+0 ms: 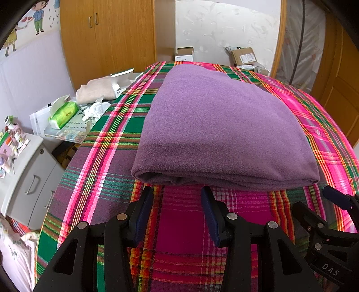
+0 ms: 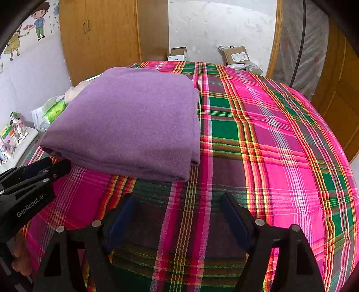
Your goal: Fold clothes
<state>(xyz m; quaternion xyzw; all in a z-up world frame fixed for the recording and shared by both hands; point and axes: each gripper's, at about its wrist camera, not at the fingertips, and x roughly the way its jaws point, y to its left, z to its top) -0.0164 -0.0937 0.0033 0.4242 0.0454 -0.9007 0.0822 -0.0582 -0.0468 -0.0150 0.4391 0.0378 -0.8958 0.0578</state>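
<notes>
Black tongs are filling the bottom of both views. From the left wrist camera, the left tongs [image 1: 177, 191] are standing open with nothing between their dark blue pads, tips just short of the near folded edge of the purple cloth [image 1: 224, 125]. The right tongs [image 1: 336, 197] are showing at that view's right edge, with white letters "DAS" on the body; from this side I cannot tell how they stand. From the right wrist camera, the right tongs [image 2: 179, 200] are hanging open and empty over the plaid bedcover [image 2: 280, 139]. At that view's left edge the left tongs [image 2: 47, 167] are carrying the white wording "GenRobot.AI".

Beyond the tongs, the purple cloth is lying on the bed as a thick, neat rectangle of several layers. Its fleecy top is looking smooth, and its rounded fold is facing the cameras. It is sitting toward the left side of the bed, apart from both tongs.

Left of the bed, a grey cabinet [image 1: 29, 179] is holding small bottles, and further back a green tissue pack [image 1: 64, 114] and a beige cloth [image 1: 96, 92] are resting among papers; their print is too small to read. Farthest off, cardboard boxes [image 1: 243, 56] are sitting by the wall near a wooden wardrobe [image 1: 107, 38], and a cartoon wall sticker [image 1: 39, 18] is showing at upper left.
</notes>
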